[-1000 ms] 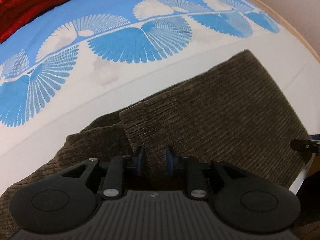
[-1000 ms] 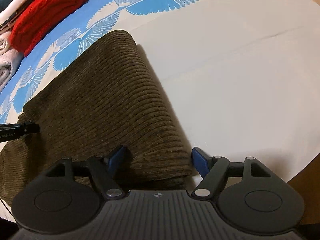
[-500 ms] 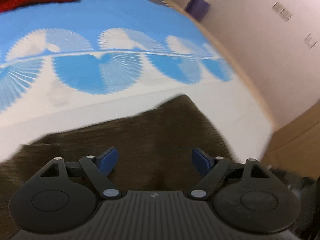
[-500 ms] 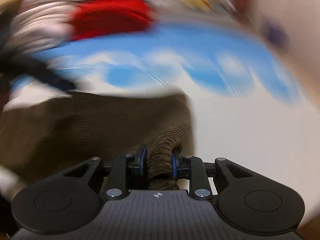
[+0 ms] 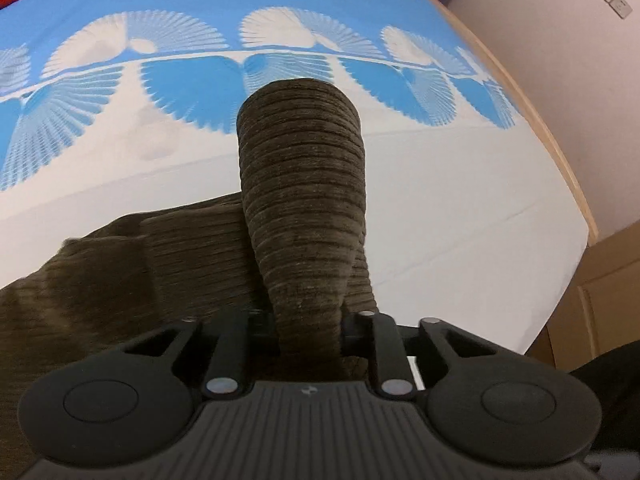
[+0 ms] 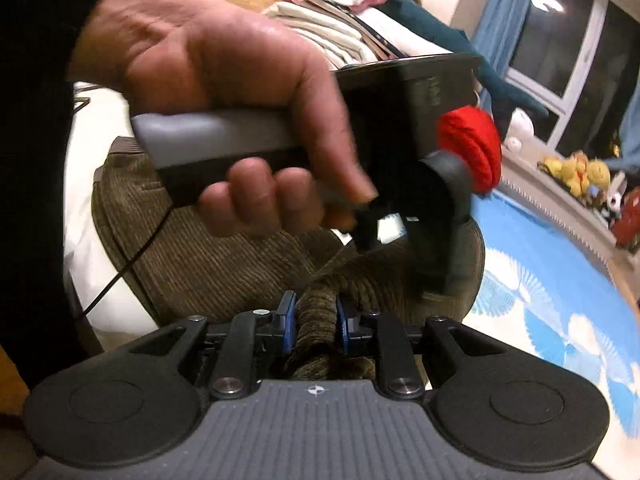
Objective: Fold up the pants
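The brown corduroy pants (image 5: 200, 248) lie on a bed with a blue and white sheet (image 5: 192, 92). My left gripper (image 5: 310, 332) is shut on a bunched fold of the pants, which rises as a thick column in front of it. My right gripper (image 6: 314, 322) is shut on another bunched edge of the pants (image 6: 208, 264). In the right wrist view the person's hand (image 6: 224, 80) holding the left gripper's handle fills the upper middle, just above the pants.
A red knit garment (image 6: 474, 148) lies on the bed beyond the hand. Piled clothes (image 6: 344, 28) sit at the back. A windowsill with soft toys (image 6: 580, 172) runs along the right. The bed's wooden edge (image 5: 560, 152) and a wall are at right.
Both grippers have closed on bunched folds of the pants and lifted them. The right gripper has swung round toward the left one, so the hand now fills its view.
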The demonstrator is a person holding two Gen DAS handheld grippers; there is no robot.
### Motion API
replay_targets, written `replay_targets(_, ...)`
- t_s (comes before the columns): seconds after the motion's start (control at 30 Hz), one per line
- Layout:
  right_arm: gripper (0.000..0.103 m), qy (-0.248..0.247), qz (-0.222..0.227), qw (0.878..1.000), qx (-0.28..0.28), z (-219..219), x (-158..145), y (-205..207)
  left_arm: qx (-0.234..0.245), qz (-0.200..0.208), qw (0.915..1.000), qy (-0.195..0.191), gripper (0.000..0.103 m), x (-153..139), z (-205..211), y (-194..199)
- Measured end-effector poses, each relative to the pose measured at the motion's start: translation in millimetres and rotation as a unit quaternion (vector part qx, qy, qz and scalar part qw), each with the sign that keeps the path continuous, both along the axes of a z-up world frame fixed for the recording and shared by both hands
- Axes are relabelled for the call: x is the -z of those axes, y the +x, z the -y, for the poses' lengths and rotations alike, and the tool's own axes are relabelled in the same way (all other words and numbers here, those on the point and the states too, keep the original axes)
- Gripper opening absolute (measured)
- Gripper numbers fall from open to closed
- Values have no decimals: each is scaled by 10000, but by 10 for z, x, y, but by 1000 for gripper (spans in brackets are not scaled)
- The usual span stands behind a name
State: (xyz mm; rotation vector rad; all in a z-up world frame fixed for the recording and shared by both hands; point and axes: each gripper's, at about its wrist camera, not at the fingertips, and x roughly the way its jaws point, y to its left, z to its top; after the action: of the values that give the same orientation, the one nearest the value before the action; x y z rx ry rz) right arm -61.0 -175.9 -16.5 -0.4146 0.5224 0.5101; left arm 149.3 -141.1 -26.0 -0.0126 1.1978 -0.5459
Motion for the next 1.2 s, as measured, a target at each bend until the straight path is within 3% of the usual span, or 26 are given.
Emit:
replay_targets(0.13,36,1020,-533,9933,-44,91,-205,148,54,304,9995,74,20,-157,-259,-77)
replay_targets(0.23,49,1895,-743,9788,-241,211,-389,228,-134,412,9989,172,20,-259,-725,-142)
replay_targets(0.37,56,2731,-1014,9566,17,320,-488,426,-609,586,9952,485,20,-395,-1511,-193)
replay_targets(0.53,58,2778,-1617,9437,776,92,-258,809,-1525,756,9813,905,19,-485,-2499,-313)
replay_targets(0.63,60,2776,-2122,9302,1124,-151,-69,955,-1965,442,9758,853,20,-382,-3020,-379)
replay_targets(0.8,66,2776,-2845,9079,1329,-492,215,1227,-2302,249,9718,440,22,-248,-3464,-425)
replay_targets(0.93,69,2494,-3036,9061,1569,-708,356,1308,-2242,301,9734,359,22,-286,-3499,-445)
replay_targets(1.0,71,2485,-3108,8998,1789,-738,423,1393,-2292,308,9722,370,30,-302,-3549,-482)
replay_targets(1.07,73,2523,-3206,8931,1896,-730,485,1423,-2497,506,9644,704,55,-331,-3630,-514)
replay_targets(1.1,76,2499,-3246,8919,1918,-729,515,1433,-2646,621,9588,829,58,-351,-3684,-533)
replay_targets(1.17,78,2440,-3309,8903,1957,-727,570,1446,-2987,559,9508,595,72,-341,-3858,-544)
replay_targets(1.2,78,2447,-3367,8882,1946,-736,599,1463,-3135,433,9476,442,74,-306,-3927,-545)
